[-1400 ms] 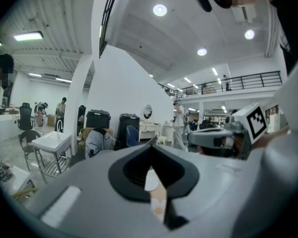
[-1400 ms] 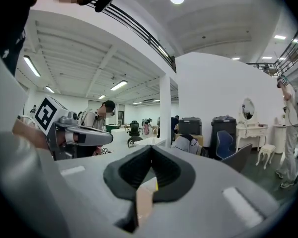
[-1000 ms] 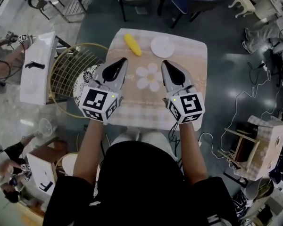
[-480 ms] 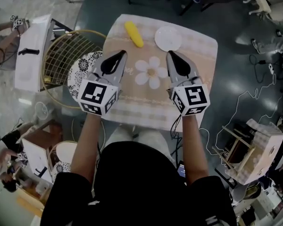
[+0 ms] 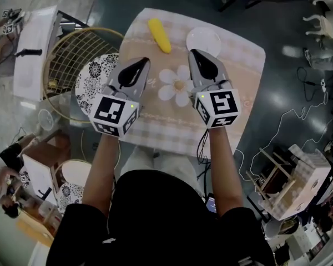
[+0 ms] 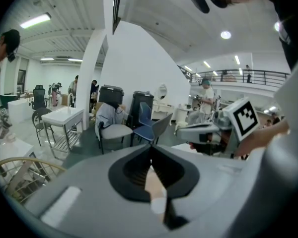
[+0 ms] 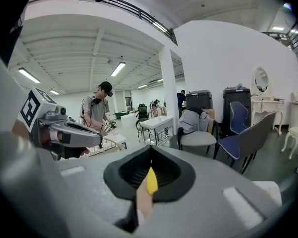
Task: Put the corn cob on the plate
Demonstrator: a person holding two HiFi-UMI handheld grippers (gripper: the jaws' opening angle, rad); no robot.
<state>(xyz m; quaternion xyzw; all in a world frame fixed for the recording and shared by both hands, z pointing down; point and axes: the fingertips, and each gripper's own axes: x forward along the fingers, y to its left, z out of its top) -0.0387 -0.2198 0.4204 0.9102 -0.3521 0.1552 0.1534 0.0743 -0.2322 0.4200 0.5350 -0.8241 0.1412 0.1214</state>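
Note:
A yellow corn cob (image 5: 159,35) lies on the far left part of a small table (image 5: 240,65) with a checked cloth. A white plate (image 5: 205,39) sits empty to the cob's right. My left gripper (image 5: 141,63) hovers over the table's left side, short of the cob, jaws shut with nothing in them. My right gripper (image 5: 193,53) is also shut and empty, its tip just before the plate's near edge. In the right gripper view a sliver of the corn cob (image 7: 151,180) shows through the slit of the shut right gripper (image 7: 150,151). The left gripper (image 6: 150,150) shows only cloth through its slit.
A gold wire basket chair (image 5: 77,60) with a patterned cushion (image 5: 92,82) stands against the table's left side. A white side table (image 5: 34,49) is further left. Chairs stand beyond the table, and a wooden frame (image 5: 286,179) and cables lie on the floor at the right.
Both grippers have sunk toward the table and moved forward. The right tip has come close to the plate's near edge. Both stay shut.

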